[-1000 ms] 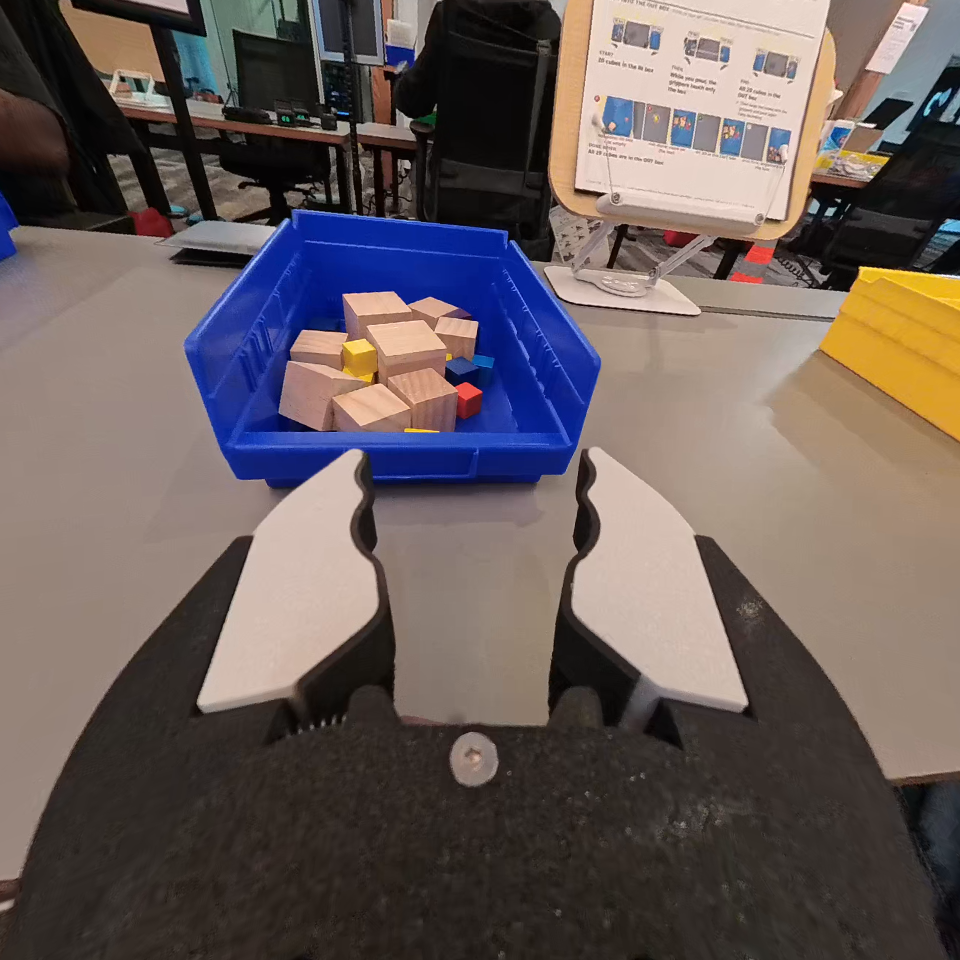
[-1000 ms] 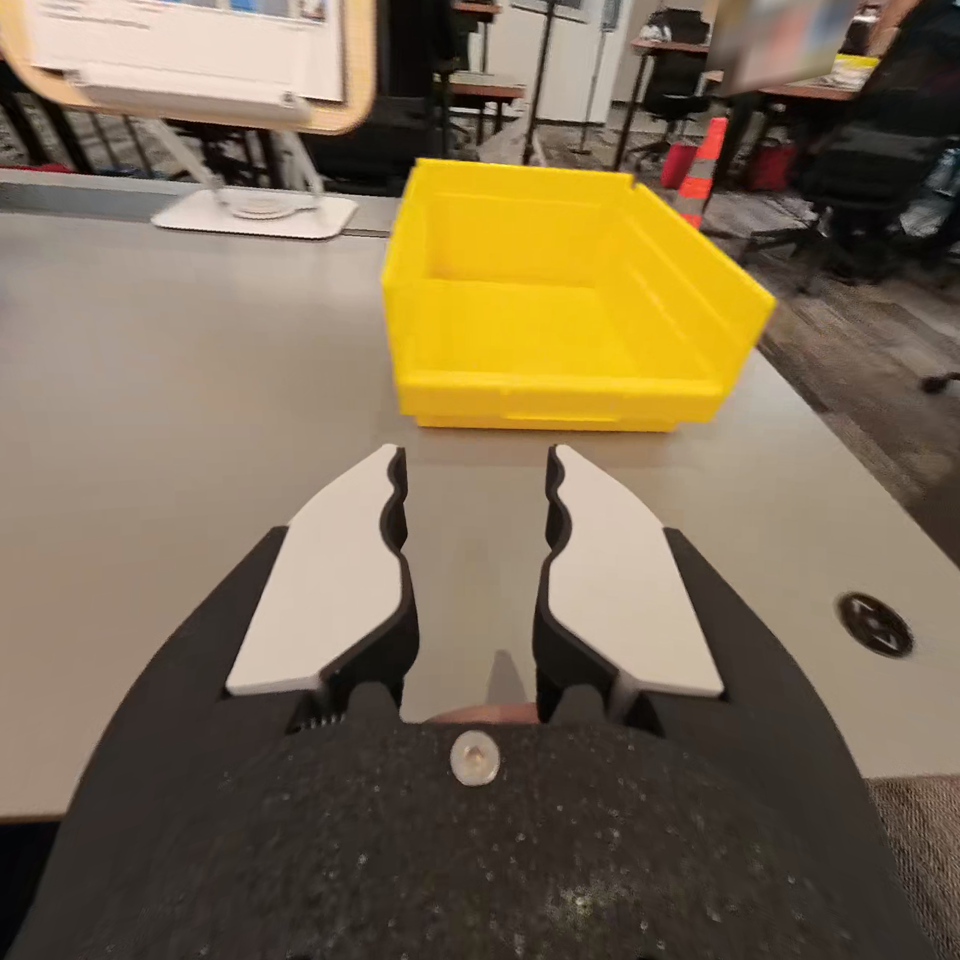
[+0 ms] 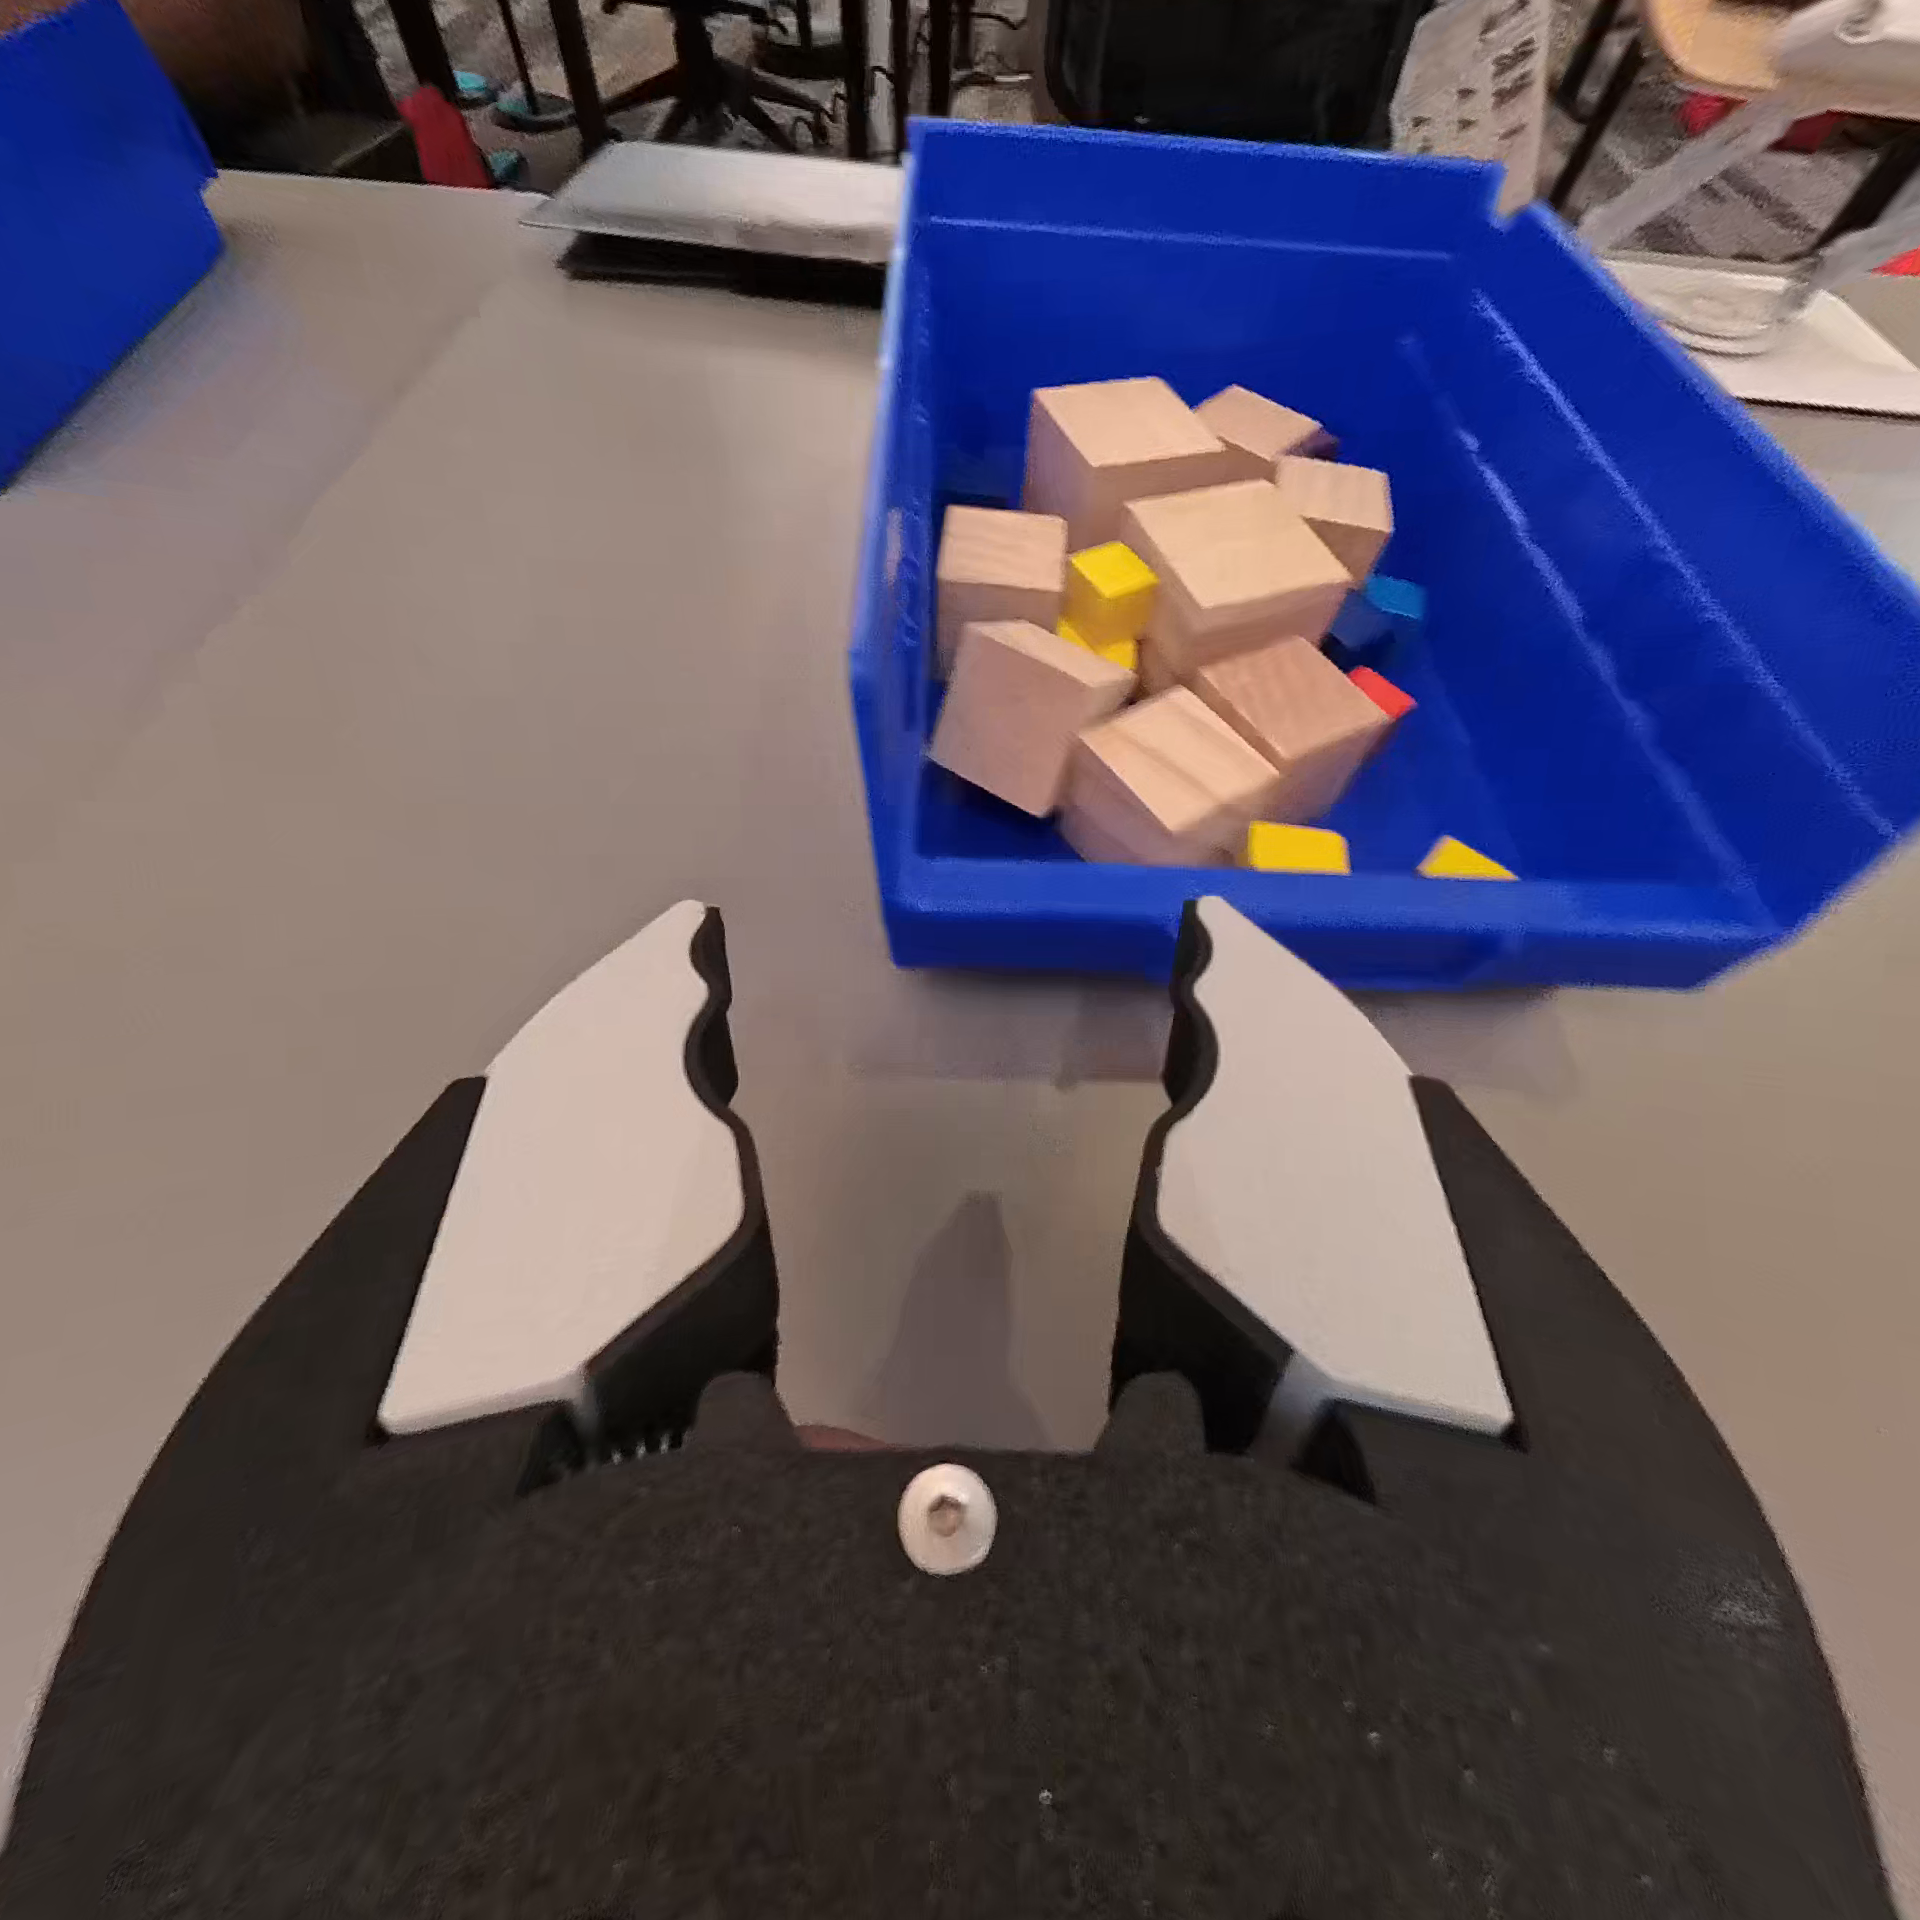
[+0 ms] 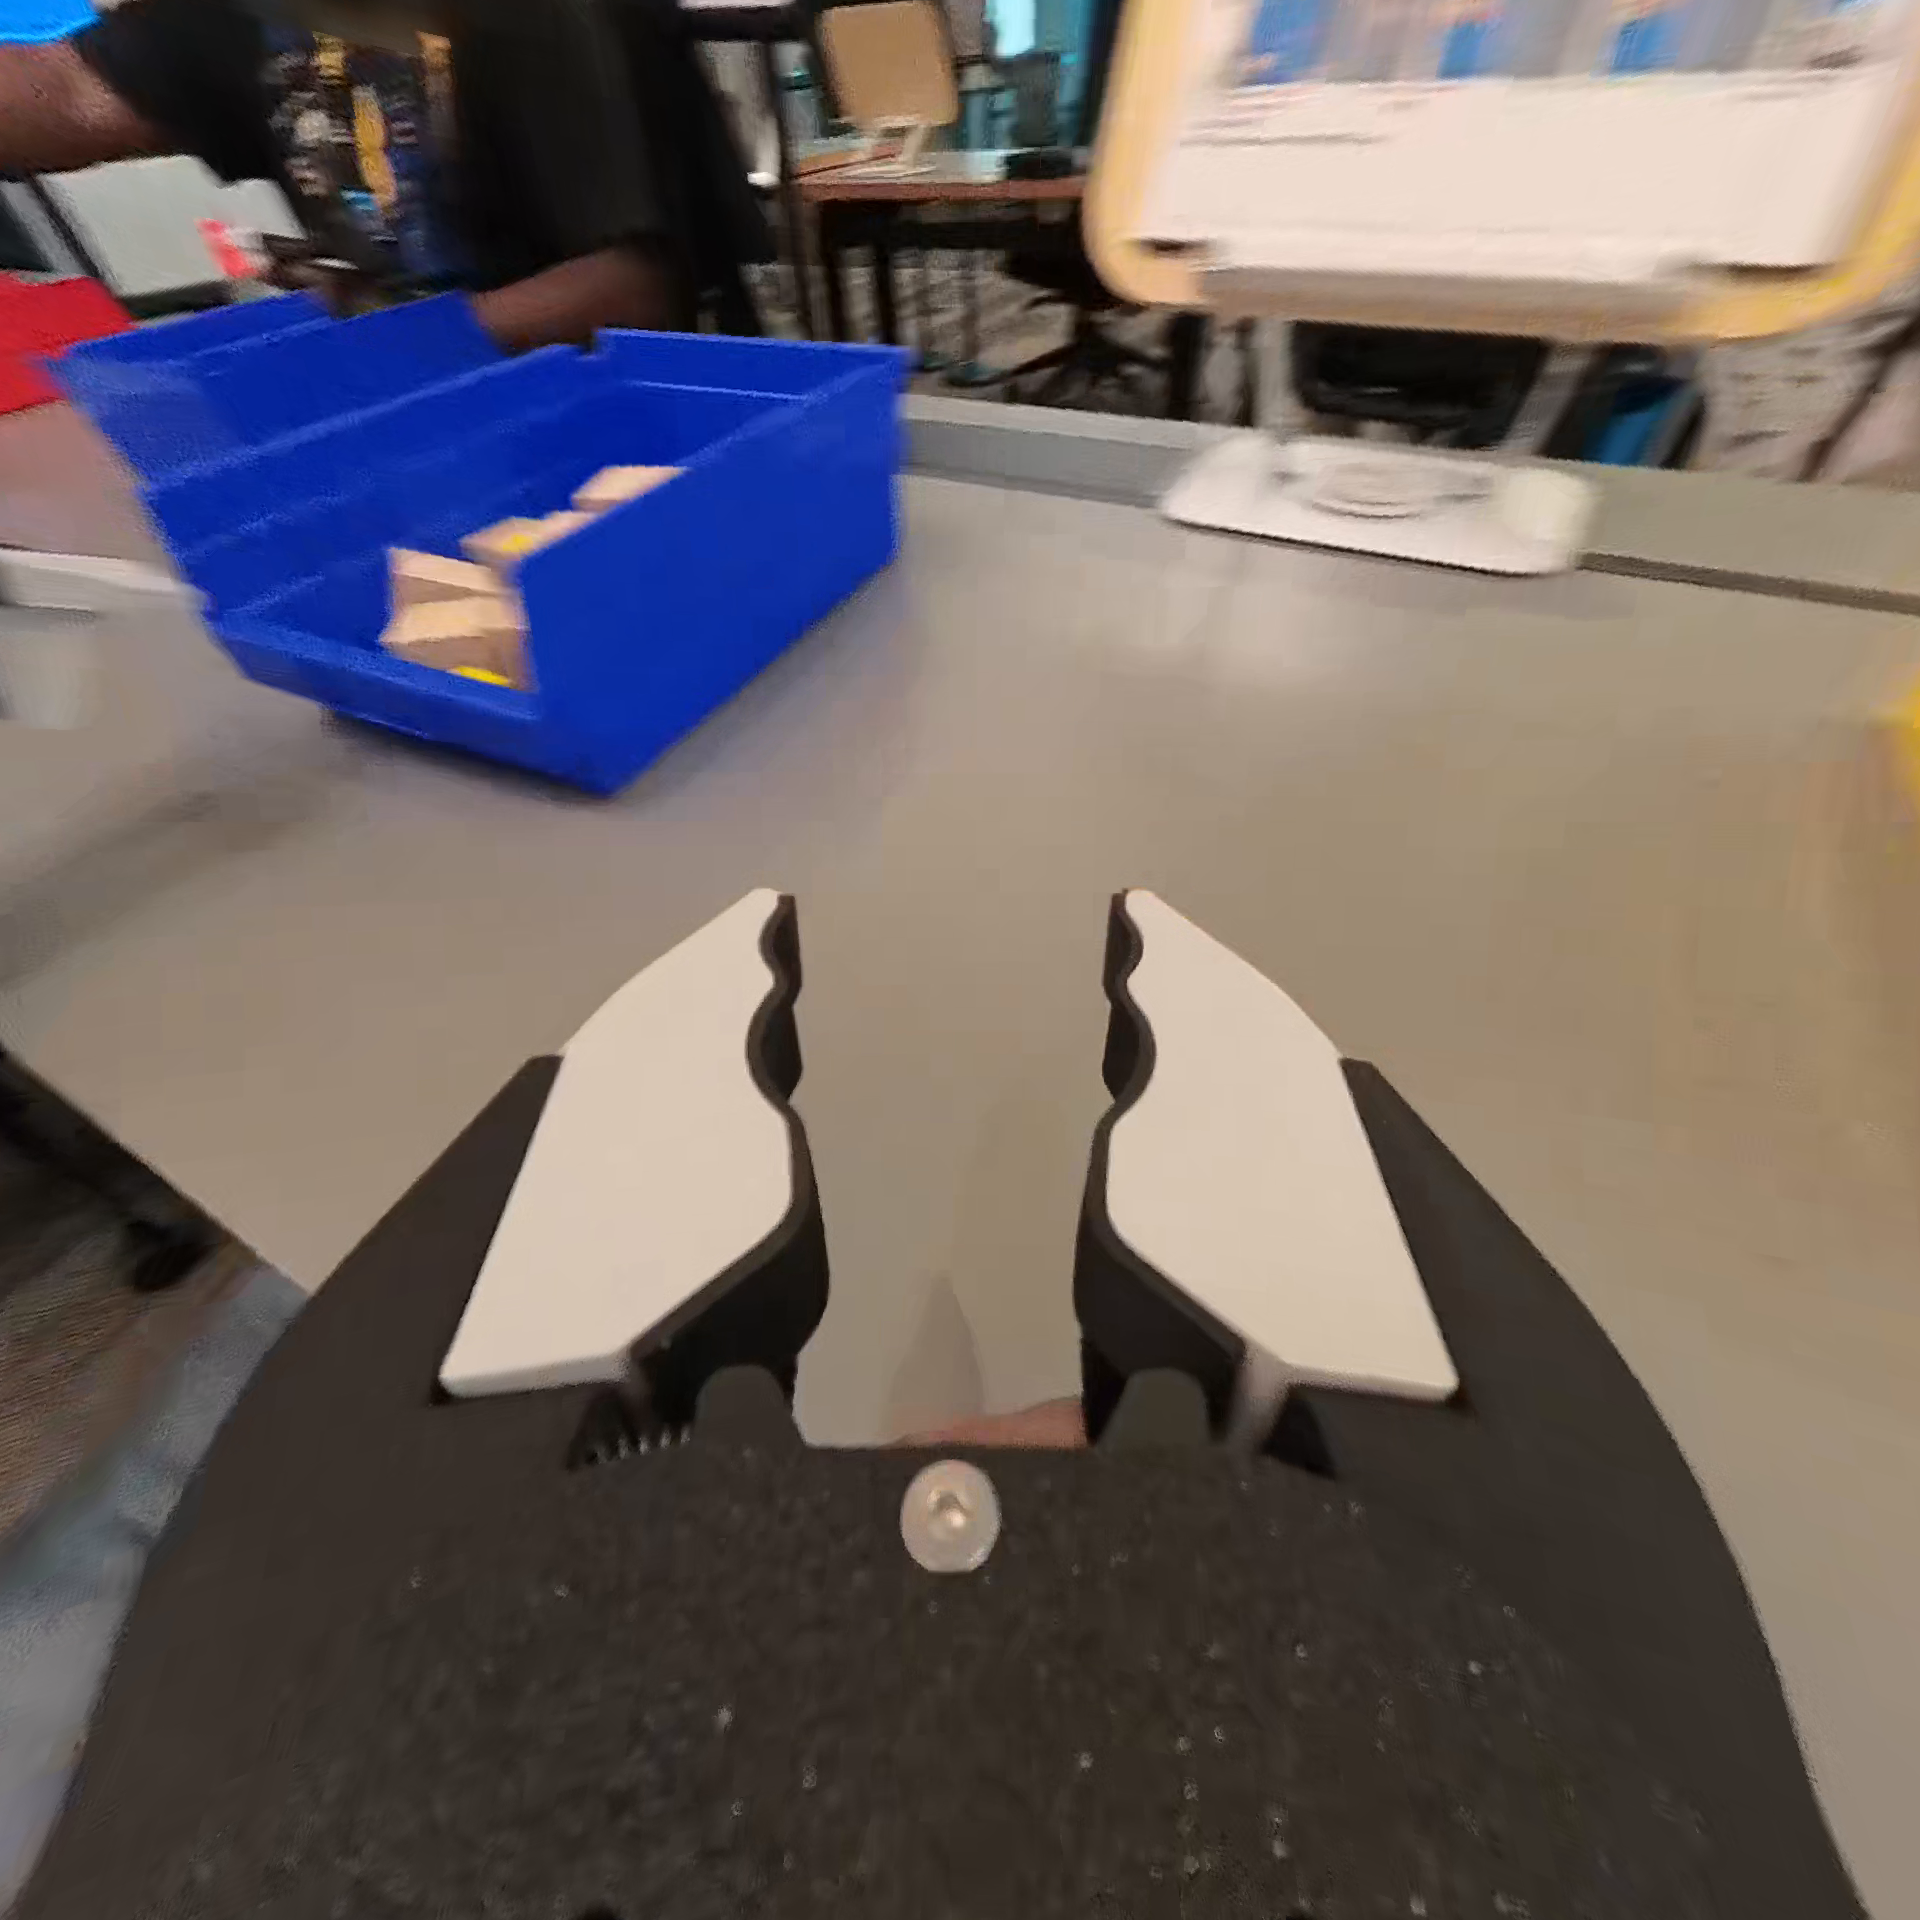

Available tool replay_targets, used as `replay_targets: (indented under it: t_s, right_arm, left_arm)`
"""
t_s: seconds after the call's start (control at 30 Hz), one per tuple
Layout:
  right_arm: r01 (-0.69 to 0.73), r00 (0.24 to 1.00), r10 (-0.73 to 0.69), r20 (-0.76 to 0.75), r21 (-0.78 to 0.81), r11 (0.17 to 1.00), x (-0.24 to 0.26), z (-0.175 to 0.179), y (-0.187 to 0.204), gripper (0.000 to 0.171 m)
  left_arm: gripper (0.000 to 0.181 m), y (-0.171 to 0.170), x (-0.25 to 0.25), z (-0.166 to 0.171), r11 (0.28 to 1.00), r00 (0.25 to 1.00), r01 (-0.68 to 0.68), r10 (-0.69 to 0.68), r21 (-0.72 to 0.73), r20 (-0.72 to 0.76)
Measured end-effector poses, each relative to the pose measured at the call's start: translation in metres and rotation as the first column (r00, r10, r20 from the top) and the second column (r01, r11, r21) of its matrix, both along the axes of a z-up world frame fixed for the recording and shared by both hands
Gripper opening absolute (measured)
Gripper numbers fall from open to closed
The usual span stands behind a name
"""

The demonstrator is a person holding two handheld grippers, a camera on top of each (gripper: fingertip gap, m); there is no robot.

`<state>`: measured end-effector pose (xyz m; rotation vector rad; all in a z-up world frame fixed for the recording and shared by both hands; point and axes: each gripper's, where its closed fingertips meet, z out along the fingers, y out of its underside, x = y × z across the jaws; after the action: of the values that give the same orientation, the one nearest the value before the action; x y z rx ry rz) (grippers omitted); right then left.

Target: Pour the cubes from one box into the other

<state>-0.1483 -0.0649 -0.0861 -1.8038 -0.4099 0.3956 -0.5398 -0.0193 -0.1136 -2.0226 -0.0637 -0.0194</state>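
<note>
A blue box [image 3: 1621,582] stands on the grey table, ahead and to the right of my left gripper [image 3: 951,914]. It holds several wooden cubes [image 3: 1236,566] and small yellow, blue and red cubes. My left gripper is open and empty, just short of the box's front left corner. In the right wrist view the same blue box [image 4: 717,613] is at the far left, well away from my right gripper [image 4: 951,904], which is open and empty over bare table. A yellow blur [image 4: 1907,717] shows at the right edge; the yellow box is otherwise out of view.
A second blue box [image 3: 83,239] sits at the far left of the table and behind the first one [image 4: 239,364]. An instruction board on a white stand [image 4: 1371,499] is at the back. A person [image 4: 499,156] is behind the table. A flat grey device [image 3: 717,213] lies behind the box.
My left gripper has shifted left and closer, so the blue box now lies to its right. My right gripper has swung left from the yellow box toward the blue box. Both stay open.
</note>
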Motion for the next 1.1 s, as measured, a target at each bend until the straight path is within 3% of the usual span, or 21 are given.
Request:
replay_targets:
  t_s: [0.1,0.2,0.37,0.43,0.47,0.5,0.67,0.87,1.1]
  right_arm:
    - [-0.085,0.995,0.081,-0.056,-0.072,0.994,-0.103,-0.004,0.025,0.057]
    - [-0.109,0.994,0.102,-0.049,-0.167,0.98,-0.175,-0.021,0.049,0.059]
    - [-0.005,1.0,0.004,-0.002,-0.22,0.975,-0.218,-0.043,0.091,0.059]
    - [0.068,0.998,-0.063,0.031,-0.214,0.974,-0.216,-0.047,0.109,0.045]
    - [0.072,0.997,-0.067,0.032,-0.203,0.977,-0.217,-0.048,0.114,0.026]
    - [0.085,0.996,-0.078,0.044,-0.2,0.976,-0.214,-0.048,0.117,0.021]
    - [0.21,0.975,-0.19,0.115,-0.199,0.957,-0.178,-0.045,0.13,0.003]
    - [0.234,0.962,-0.207,0.18,-0.142,0.962,-0.107,0.015,0.137,0.003]
    - [0.409,0.88,-0.361,0.31,-0.105,0.906,0.059,0.094,0.121,0.003]
  left_arm:
    - [0.078,0.023,-0.012,-0.003,1.0,1.0,0.019,-0.019,-0.021,0.0]
    - [0.049,0.039,-0.008,-0.002,0.996,0.995,0.087,-0.087,0.004,0.041]
    - [0.036,0.057,0.001,-0.024,0.989,0.984,0.141,-0.135,-0.049,0.115]
    - [0.026,0.061,0.002,-0.02,0.992,0.981,0.128,-0.125,-0.012,0.151]
    - [0.014,0.062,-0.002,-0.019,0.994,0.986,0.105,-0.102,-0.017,0.133]
    - [0.005,0.061,-0.004,-0.017,0.995,0.992,0.096,-0.094,-0.025,0.079]
    - [0.002,0.06,0.023,0.003,0.997,0.986,0.07,-0.076,-0.043,-0.149]
    - [0.002,0.069,0.093,0.043,0.995,0.993,0.1,-0.1,-0.01,-0.059]
    - [0.002,0.083,0.258,0.099,0.961,0.961,0.276,-0.276,0.026,0.023]
